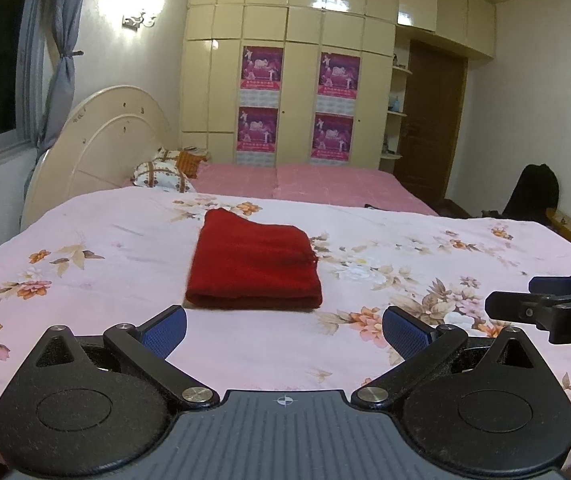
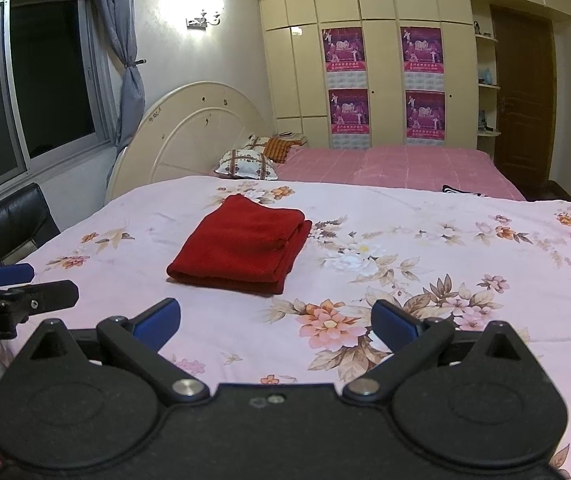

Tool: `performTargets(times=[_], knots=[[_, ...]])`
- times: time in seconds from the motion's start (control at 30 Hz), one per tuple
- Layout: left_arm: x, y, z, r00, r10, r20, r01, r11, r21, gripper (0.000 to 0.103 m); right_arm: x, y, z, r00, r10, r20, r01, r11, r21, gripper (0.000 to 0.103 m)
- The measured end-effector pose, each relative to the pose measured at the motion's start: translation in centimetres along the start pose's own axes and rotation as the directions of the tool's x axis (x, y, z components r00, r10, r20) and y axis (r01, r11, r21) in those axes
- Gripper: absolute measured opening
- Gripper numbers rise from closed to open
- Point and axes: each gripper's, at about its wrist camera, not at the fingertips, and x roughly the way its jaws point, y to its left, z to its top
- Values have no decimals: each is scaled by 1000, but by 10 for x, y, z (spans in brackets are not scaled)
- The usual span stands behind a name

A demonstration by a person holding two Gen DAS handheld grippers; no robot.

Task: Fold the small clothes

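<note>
A red cloth [image 1: 255,262] lies folded into a thick rectangle on the pink floral sheet [image 1: 105,248]. It also shows in the right wrist view [image 2: 241,246], left of centre. My left gripper [image 1: 284,330] is open and empty, hovering just short of the cloth's near edge. My right gripper [image 2: 275,322] is open and empty, held back from the cloth and to its right. The right gripper shows from the side in the left wrist view [image 1: 513,300]. The left gripper shows at the left edge of the right wrist view [image 2: 41,286].
A pink checked bed [image 1: 317,184] with patterned pillows [image 1: 161,176] lies behind. A cream round headboard [image 1: 97,148] stands at the left, wardrobes [image 1: 297,80] at the back. A black chair [image 2: 9,220] sits at the left edge and a dark bag [image 1: 535,192] at the right.
</note>
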Motion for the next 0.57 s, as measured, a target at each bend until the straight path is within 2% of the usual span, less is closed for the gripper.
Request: performTargets(times=[0.57], knots=[[2, -3, -2, 1000, -2, 13, 2, 1000, 23, 103, 5, 0, 2, 1000, 15, 3, -15, 1000, 0, 101]])
